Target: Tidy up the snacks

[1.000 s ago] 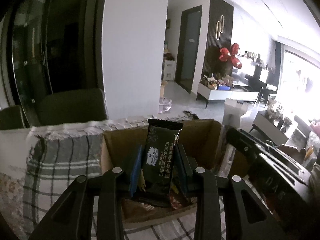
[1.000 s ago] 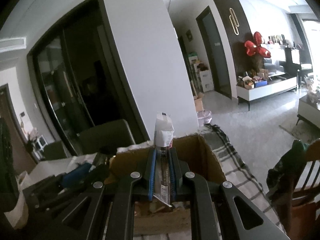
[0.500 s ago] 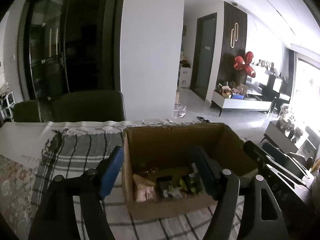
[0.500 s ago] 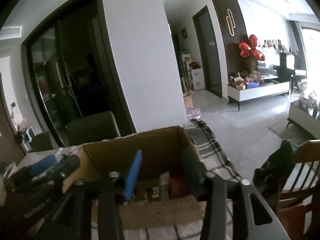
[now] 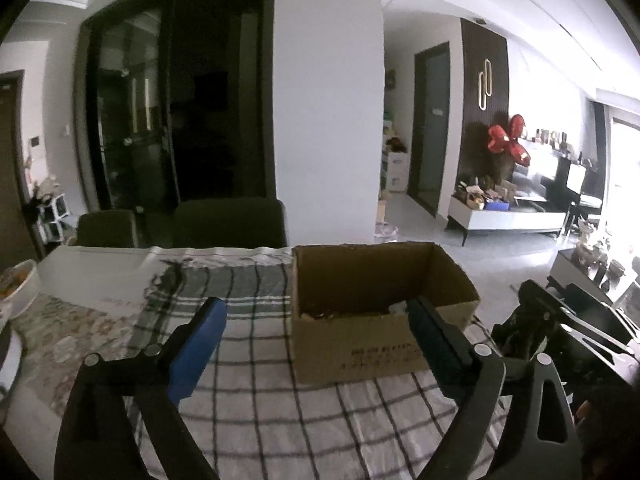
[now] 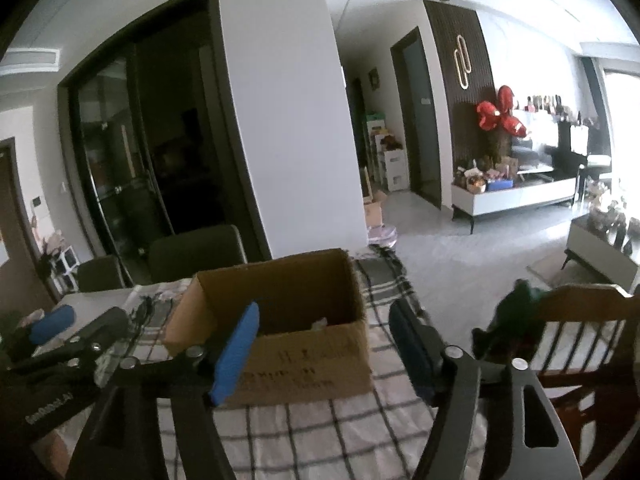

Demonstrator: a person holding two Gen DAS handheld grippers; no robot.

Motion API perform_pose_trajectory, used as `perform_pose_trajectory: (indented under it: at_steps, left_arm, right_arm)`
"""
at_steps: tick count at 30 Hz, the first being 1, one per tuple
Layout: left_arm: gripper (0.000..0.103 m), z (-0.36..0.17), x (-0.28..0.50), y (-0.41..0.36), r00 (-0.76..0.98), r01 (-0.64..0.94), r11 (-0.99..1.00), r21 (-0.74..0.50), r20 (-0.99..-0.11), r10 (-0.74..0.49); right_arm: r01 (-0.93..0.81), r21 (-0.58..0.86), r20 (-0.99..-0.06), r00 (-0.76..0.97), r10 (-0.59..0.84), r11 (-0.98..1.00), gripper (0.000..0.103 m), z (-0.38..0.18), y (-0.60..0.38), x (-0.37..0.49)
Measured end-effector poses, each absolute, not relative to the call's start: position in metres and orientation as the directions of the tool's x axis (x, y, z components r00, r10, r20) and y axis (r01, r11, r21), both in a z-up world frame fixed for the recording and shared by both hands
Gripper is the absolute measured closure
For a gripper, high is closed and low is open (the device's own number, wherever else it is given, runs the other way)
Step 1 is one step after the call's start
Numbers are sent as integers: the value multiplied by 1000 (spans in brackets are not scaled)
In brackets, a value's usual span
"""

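Claws (image 5: 316,320) now empty, back from box (image 5: 372,312).

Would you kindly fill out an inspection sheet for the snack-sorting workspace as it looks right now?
Surface: table under a checked cloth, with a floral cloth on its left part.
Job's things: open cardboard box standing on the checked cloth; only scraps of its contents show over the rim.
Clutter: white bowl at the table's far left edge.
Grippers: left gripper open and empty, jaws just opened; right gripper open and empty, jaws just opened, box ahead.
Cables: nothing seen.
Surroundings: dark chairs behind the table, wooden chair draped with green fabric, red balloon decoration.
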State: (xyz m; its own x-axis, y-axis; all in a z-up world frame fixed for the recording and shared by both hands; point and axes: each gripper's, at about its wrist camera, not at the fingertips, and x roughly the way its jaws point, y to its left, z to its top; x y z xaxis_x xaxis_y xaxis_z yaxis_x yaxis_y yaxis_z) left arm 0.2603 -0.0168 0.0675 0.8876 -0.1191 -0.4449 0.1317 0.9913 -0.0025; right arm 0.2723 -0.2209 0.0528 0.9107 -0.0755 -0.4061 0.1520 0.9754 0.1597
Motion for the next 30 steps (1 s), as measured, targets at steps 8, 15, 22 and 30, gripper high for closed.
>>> perform_pose_trajectory:
  at_steps: [8,15,22,30]
  left_arm:
    - [0,81,187,-9,905,113,994,-8,-412,-107]
    - [0,84,135,-4,916,84,996,4,-393,-76]
    - [0,85,98,0,912,88,996,-13,-401,-86]
    - [0,83,61,2,916,95,995,-6,-392,-90]
  right_arm:
    - [141,96,-372,923,-96,985,16,74,-215,201]
    - [150,72,-353,929,-115,986,14,79,-212,146]
    - [146,70,-349,930,-113,987,14,81,-209,109]
    - [130,75,-339,936,-97,989,14,82,-207,74]
